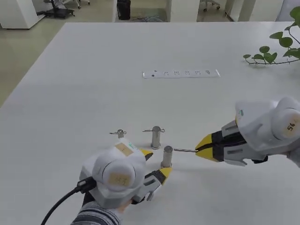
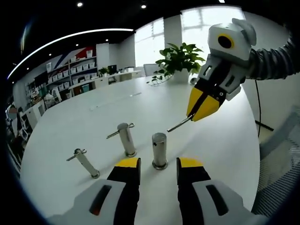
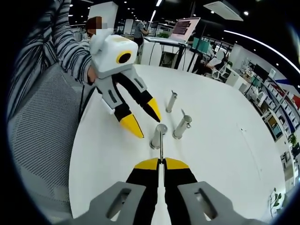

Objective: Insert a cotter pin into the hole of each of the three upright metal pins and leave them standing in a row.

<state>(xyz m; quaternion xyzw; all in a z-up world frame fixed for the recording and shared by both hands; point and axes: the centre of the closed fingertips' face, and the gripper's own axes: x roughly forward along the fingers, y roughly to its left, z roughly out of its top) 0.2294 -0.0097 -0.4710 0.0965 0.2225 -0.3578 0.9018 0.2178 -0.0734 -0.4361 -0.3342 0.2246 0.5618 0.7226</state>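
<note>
Three upright metal pins stand on the white table. The left pin and the middle pin each carry a cotter pin through the top. The nearest pin has a bare top. My left gripper is open, its yellow tips on either side of this pin's base without touching it. My right gripper is shut on a cotter pin. The cotter pin lies level and points at the bare pin's top, a short gap away.
A white power strip lies flat at mid-table beyond the pins. Plant leaves hang over the far right edge. A mesh chair stands beside the table on the person's side.
</note>
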